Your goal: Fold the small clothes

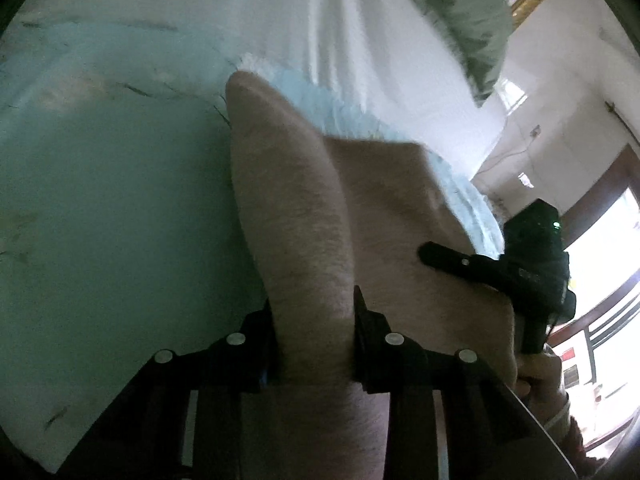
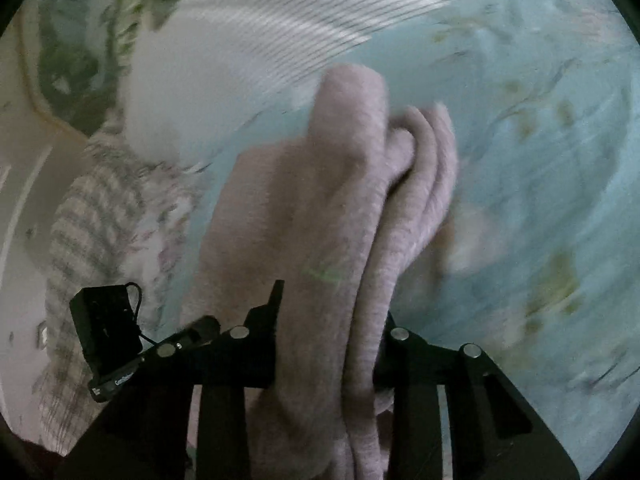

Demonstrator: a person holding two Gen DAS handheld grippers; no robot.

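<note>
**Gripping one pink knit between two tools**

Counted two tools, one in each hand. Left tool (image 1: 314, 320) was clamped on a fold of the pink knit garment (image 1: 360, 208); cloth bulged forward between both fingers. Right tool (image 2: 332, 320) was likewise closed on the pink knit garment (image 2: 320, 200), several layers bunched between its fingers. One garment held, spanning both tools, lifted above the bed (image 1: 100, 180).

Other cloth counted:
- one white ribbed piece (image 2: 248, 40), lying at the far side of the bed;
- one striped grey-and-white piece (image 2: 100, 208), left of the held garment in the right wrist view, near the bed edge;
- one green leaf-patterned fabric (image 2: 80, 40), beyond the white piece.

From the left wrist view, the right tool's black body (image 1: 532, 264) showed at right, touching the pink cloth, the person's hand (image 1: 540, 372) wrapped below it. From the right wrist view, the left tool's body (image 2: 108, 328) showed at lower left.

Edges and room: the pale blue floral sheet (image 2: 540, 160) lay bare to the right of the garment. Left side was crowded by the striped piece. Bed edge ran along the left, a wall (image 2: 24, 184) just beyond.

Right view blurred; finer detail could not be told.
</note>
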